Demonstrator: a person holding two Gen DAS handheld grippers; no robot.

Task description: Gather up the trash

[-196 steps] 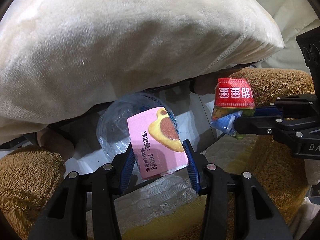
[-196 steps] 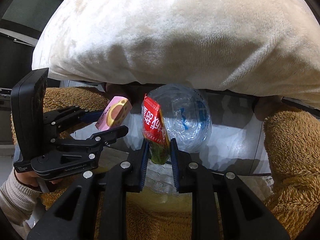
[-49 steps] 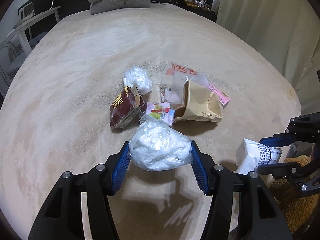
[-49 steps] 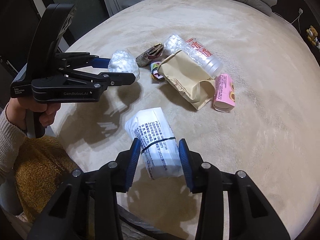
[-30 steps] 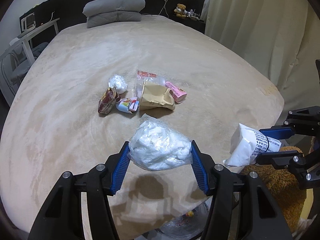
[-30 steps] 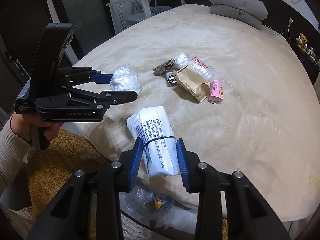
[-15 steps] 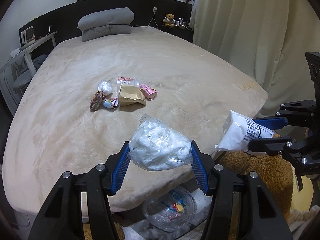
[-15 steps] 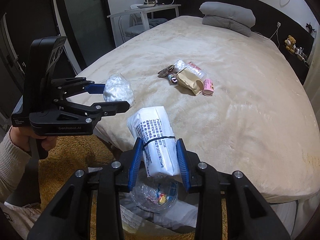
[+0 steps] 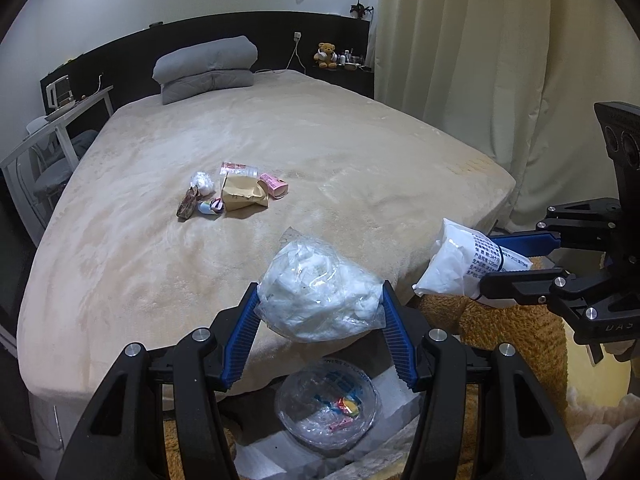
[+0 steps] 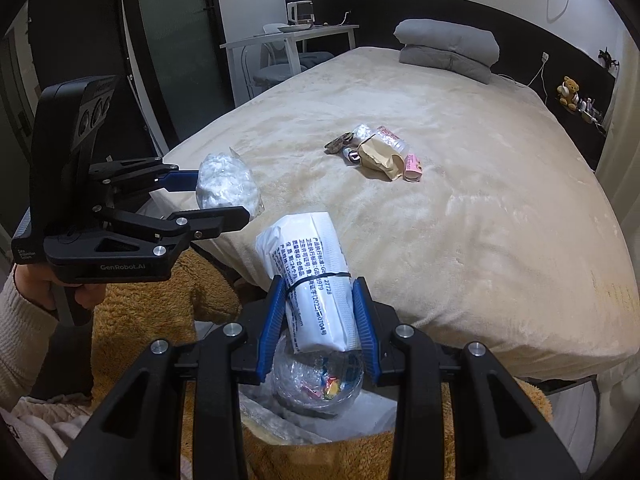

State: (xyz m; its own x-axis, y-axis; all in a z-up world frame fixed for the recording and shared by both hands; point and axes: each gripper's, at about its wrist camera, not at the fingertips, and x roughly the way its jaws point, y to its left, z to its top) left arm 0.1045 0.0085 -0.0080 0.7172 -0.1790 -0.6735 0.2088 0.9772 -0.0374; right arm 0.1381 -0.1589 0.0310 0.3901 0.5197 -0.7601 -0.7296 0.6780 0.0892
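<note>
Left wrist view: left claw (image 9: 320, 316) pinching a crumpled clear plastic bag stuffed with white tissue (image 9: 320, 292) between blue pads, hanging above a clear plastic trash bag (image 9: 326, 412) on the floor at the foot of a beige plush bed (image 9: 360, 152). Right wrist view: right claw (image 10: 318, 316) clamping a white printed tissue pack with a black band (image 10: 312, 280), sitting just over the same trash bag (image 10: 316, 388). Remaining on the bed, well apart from both claws: a torn brown paper bag (image 9: 242, 196), a pink carton (image 9: 273, 185) and small wrappers (image 9: 200, 200) lying bunched together.
</note>
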